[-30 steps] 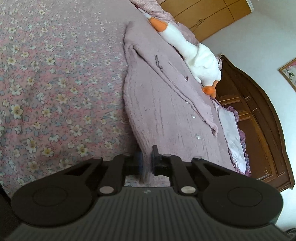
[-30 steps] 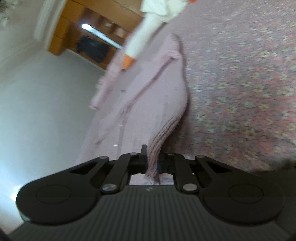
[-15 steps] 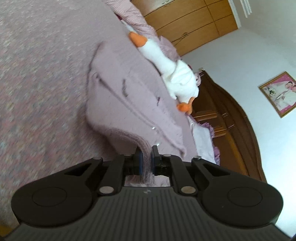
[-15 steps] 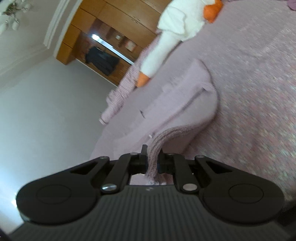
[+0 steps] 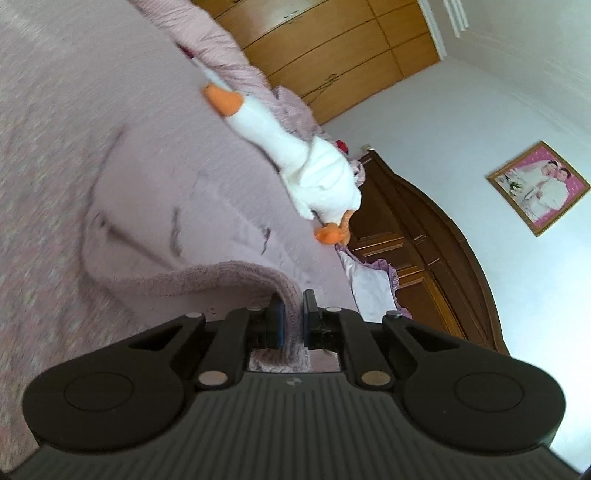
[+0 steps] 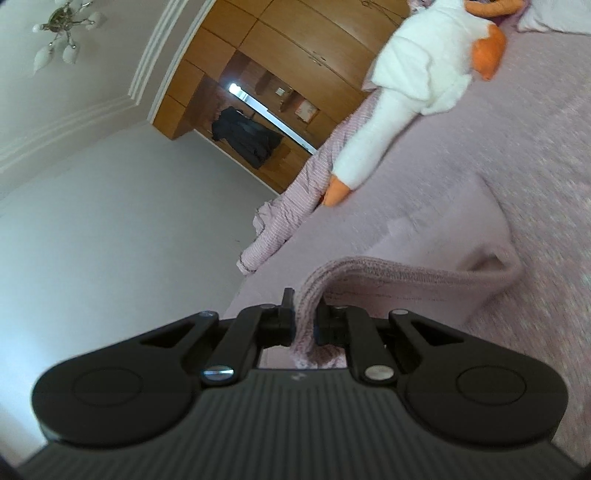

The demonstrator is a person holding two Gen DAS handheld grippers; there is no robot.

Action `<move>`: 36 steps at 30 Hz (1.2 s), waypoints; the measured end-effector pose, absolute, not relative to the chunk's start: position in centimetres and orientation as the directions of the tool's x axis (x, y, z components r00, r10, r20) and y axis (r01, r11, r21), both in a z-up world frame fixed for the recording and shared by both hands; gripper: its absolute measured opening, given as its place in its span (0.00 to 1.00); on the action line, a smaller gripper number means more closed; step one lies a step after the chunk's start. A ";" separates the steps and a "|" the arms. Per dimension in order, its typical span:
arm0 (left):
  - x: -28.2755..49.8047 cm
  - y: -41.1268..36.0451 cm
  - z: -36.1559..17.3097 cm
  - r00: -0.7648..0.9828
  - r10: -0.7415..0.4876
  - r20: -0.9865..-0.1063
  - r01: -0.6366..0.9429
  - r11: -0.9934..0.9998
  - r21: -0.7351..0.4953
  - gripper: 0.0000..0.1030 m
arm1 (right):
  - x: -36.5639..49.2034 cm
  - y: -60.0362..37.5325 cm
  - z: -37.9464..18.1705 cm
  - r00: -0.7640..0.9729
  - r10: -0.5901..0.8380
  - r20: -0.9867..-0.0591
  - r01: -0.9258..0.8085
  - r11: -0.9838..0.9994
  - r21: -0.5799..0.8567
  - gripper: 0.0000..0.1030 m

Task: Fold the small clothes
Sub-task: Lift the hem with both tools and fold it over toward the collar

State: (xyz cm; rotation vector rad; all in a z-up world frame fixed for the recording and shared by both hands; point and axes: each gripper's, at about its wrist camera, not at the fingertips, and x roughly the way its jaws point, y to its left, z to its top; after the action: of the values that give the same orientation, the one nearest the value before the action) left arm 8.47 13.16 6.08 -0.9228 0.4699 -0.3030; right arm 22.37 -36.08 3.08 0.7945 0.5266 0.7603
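Mauve knit cardigan (image 5: pixel 207 236) lies on the bed (image 5: pixel 55 129) w/ its near hem lifted off the floral bedspread; rest of it is still flat on the bed, blurred. Left hand-held gripper (image 5: pixel 291 317) is clamped on one corner of the ribbed hem, fabric bunched between the nearly closed jaws & trailing back under the body. Right hand-held gripper (image 6: pixel 304 321) pinches the other hem corner (image 6: pixel 369 273) the same way, jaws closed down to cloth thickness, hem arching up from the bed to the fingers. White plush goose (image 5: pixel 314 166) w/ orange beak & feet lies just beyond the cardigan, toward the headboard (image 5: pixel 424 229). Striped pink bedding (image 6: pixel 295 199) is crumpled at the far bed edge. Wooden wardrobe (image 5: pixel 332 48) sits behind, framed photo (image 5: pixel 539 186) on the wall, ceiling lamp (image 6: pixel 59 33) in right wrist view.
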 end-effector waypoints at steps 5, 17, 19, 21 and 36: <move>10.9 13.4 8.2 0.870 -0.431 -0.238 0.085 0.608 -0.790 0.09 | 25.1 -34.9 4.2 0.624 0.773 -0.114 -0.418 0.454 0.787 0.11; 17.8 18.9 9.0 0.922 -0.340 -0.182 0.063 0.598 -0.799 0.09 | 32.3 -34.8 5.8 0.685 0.725 -0.076 -0.430 0.486 0.761 0.11; 19.3 19.9 8.8 0.929 -0.324 -0.182 0.053 0.601 -0.798 0.09 | 34.0 -34.9 5.5 0.702 0.707 -0.087 -0.418 0.508 0.753 0.11; 20.7 20.7 8.2 0.935 -0.305 -0.182 0.040 0.598 -0.801 0.09 | 35.8 -35.0 4.9 0.711 0.696 -0.099 -0.402 0.518 0.755 0.11; 29.4 23.0 -0.2 0.917 -0.230 -0.325 -0.103 0.650 -0.753 0.09 | 43.2 -32.2 -3.5 0.709 0.651 -0.272 -0.267 0.604 0.751 0.13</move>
State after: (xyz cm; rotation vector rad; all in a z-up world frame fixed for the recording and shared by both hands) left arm 29.44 23.03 -0.24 -0.8667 0.4162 -0.0745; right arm 43.20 -32.20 -3.51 0.7456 0.5697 0.5660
